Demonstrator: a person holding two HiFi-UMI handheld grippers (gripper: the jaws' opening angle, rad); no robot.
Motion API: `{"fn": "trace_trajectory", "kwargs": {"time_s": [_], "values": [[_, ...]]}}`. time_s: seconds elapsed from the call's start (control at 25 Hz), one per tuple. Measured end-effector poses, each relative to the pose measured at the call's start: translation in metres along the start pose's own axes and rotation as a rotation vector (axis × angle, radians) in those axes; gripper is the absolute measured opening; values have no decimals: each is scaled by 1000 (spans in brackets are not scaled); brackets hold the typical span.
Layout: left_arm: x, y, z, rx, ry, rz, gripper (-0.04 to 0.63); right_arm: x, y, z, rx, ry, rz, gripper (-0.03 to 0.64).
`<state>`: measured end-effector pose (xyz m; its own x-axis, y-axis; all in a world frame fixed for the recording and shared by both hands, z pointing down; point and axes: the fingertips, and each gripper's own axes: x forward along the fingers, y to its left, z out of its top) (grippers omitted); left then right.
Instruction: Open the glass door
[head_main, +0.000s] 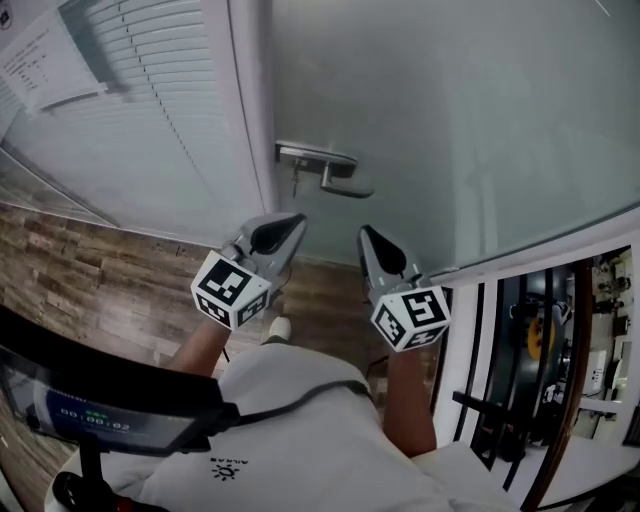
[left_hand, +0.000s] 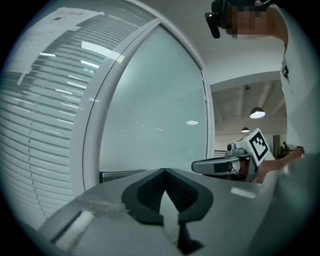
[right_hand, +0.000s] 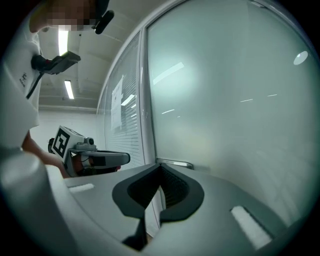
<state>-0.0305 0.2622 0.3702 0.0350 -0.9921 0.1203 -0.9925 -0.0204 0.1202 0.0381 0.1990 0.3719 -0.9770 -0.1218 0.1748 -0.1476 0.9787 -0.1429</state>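
Left gripper (head_main: 289, 224) and right gripper (head_main: 367, 237) fingers are held together, empty; the lever handle (head_main: 335, 172) may be slipped off when pressed.

Wood-plank floor (head_main: 90, 280); white shoe (head_main: 280, 327) on it

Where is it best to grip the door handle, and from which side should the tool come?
Probably the free end of the lever handle, far from its plate beside the frame. The bar lies level and stands off the glass door, so come straight on with the right tool, one jaw above, one below. Its jaws are shut now; open them first.
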Motion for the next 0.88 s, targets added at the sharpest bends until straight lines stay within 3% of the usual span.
{"fn": "trace_trajectory", "kwargs": {"time_s": [0.24, 0.56, 0.88], "values": [[9, 12, -7, -13, 12, -68, 6, 14, 8, -11, -25, 51, -39, 8], [29, 15, -9, -14, 29, -63, 6, 24, -22, -9, -21, 61, -69, 8], [49, 26, -11, -33, 37, 2, 6, 51, -47, -23, -246, 190, -38, 8]]}}
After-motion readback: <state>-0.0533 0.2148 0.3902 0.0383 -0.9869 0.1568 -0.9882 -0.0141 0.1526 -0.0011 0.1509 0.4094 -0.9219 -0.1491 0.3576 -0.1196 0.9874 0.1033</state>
